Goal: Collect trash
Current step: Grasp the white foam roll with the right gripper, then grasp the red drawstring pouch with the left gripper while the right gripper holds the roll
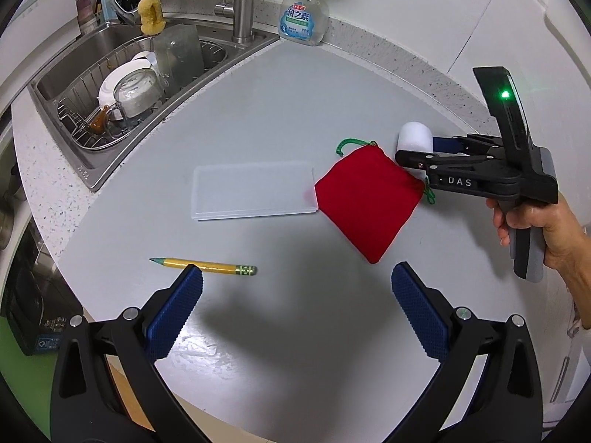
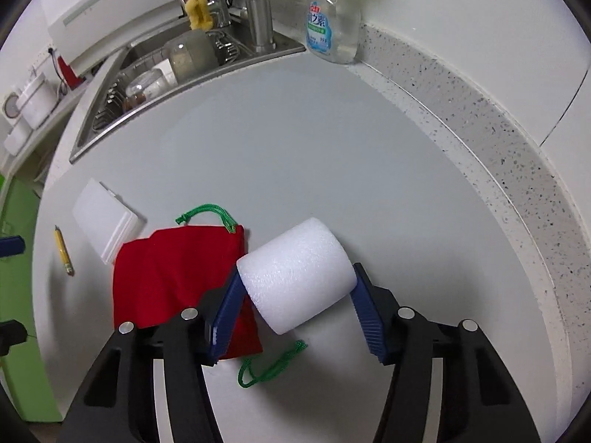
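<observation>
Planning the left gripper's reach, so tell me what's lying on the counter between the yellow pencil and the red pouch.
Nothing: in the left wrist view, the grey counter is bare between the yellow pencil and the red pouch. The clear plastic lid lies beyond that stretch.

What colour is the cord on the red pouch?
Green; the cord shows best in the right wrist view.

You see a foam cylinder [image 2: 295,275], white and finely pebbled, matt. The drawstring pouch [image 2: 177,277] looks like soft red cloth with a green woven cord. Your gripper pads [image 2: 229,306] are blue, ribbed rubber or plastic. The countertop [image 2: 295,147] is smooth grey with a light sheen, its edge speckled stone. The sink [image 1: 92,85] is brushed metal. The lid [image 1: 255,190] is frosted plastic.
</observation>
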Available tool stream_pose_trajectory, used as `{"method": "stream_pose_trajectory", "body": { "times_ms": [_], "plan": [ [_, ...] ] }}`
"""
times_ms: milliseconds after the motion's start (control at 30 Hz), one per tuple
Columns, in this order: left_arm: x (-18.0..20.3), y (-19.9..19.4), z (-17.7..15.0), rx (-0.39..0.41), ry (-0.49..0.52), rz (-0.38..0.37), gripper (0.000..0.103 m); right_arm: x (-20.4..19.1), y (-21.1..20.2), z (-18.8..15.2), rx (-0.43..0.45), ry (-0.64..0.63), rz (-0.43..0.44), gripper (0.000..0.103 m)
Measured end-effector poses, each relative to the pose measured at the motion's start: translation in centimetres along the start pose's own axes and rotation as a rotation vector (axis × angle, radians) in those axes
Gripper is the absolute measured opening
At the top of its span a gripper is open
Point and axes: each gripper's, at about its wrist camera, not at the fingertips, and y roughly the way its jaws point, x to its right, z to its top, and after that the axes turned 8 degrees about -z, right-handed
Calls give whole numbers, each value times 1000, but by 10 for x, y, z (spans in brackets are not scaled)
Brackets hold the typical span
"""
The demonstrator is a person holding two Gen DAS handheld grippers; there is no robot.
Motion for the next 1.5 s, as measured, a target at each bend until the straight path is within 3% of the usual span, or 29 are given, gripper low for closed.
{"method": "stream_pose_trajectory", "body": {
  "times_ms": [267, 633, 1000, 1400, 1500],
  "plan": [
    [11, 7, 7, -4, 26, -19, 100, 6, -13, -4, 37, 11, -1, 52],
    [46, 29, 32, -15, 165, -63, 100, 31, -58, -26, 70, 80, -24, 52],
    [70, 88, 56, -111, 292, -108, 100, 58, -86, -56, 80, 146, -51, 52],
    [70, 116, 59, -163, 308, -107, 100, 70, -92, -62, 90, 159, -45, 52],
    [70, 118, 54, -163, 327, -86, 93, 70, -92, -62, 92, 155, -44, 52]
  ]
}}
